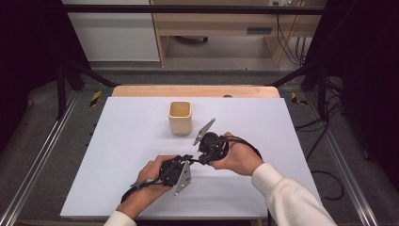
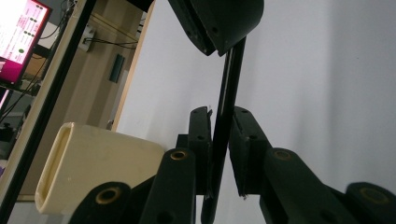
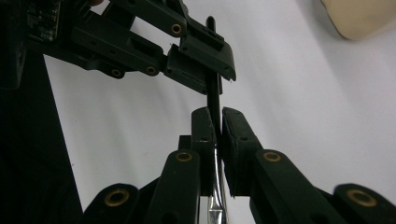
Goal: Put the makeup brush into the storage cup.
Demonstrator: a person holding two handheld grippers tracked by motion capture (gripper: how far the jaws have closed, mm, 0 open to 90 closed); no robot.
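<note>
Held the thin black rod (image 2: 228, 93) from both ends, low over the white table top (image 1: 131, 141), near the front and short of the beige square cup (image 1: 180, 117). Looked slim, straight and matt black along most of its length; turned bright, mirror-like metal lower down, between the pads in the right gripper view (image 3: 215, 205). Ran upright through the left gripper view, from between the near pads up into the other tool's dark head.

Left gripper (image 1: 189, 161): clamped nearly fully together, pads pressed on the rod from both sides. Seen again in the right gripper view (image 3: 205, 51), pinching the rod's far, black end. Right gripper (image 1: 201, 159): closed just as tight on the same rod, pads meeting it at the join of black and metal (image 3: 218, 114).

Could hardly make out the rod from above: lost in the dark knot where the two sets of jaws met. Could not tell what kind of tool it was; lower tip cut off at the bottom edge of both gripper views. Cup cropped to a corner in the right gripper view (image 3: 364, 16), lying sideways and partly behind a jaw link in the left (image 2: 93, 163). Both wrists cut off by the bottom edge of the high view.
</note>
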